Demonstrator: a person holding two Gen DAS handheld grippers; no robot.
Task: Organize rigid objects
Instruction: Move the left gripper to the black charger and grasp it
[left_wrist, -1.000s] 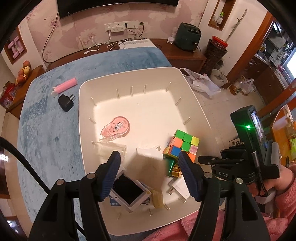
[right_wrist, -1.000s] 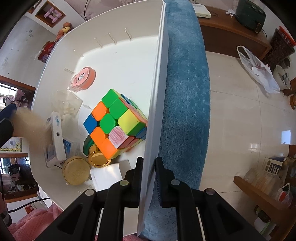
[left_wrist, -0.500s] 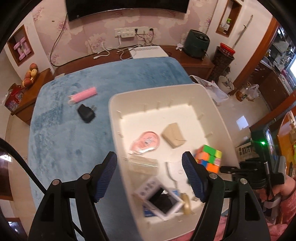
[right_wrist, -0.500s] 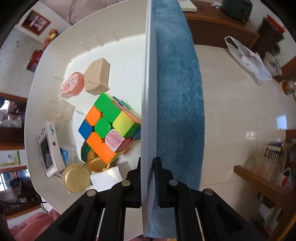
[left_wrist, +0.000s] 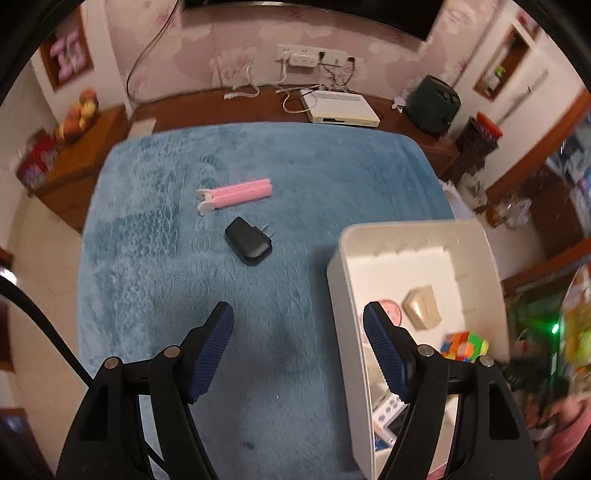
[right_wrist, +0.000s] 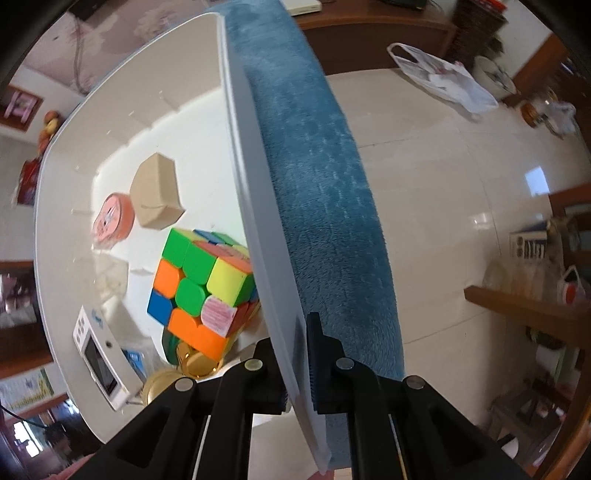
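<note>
Below the left tool (left_wrist: 297, 352), gaping and empty, spreads the blue plush worktop (left_wrist: 177, 266); the right tool (right_wrist: 297, 363) clamps the white plastic bin (right_wrist: 255, 236) wall, multicoloured puzzle cube (right_wrist: 199, 288) just left inside, black plug adapter (left_wrist: 248, 241) ahead

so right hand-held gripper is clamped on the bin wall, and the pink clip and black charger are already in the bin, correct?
Not quite. The right hand-held gripper is clamped on the bin wall, but the left wrist view shows the pink clip and black charger lying on the blue cloth, outside it.
</note>
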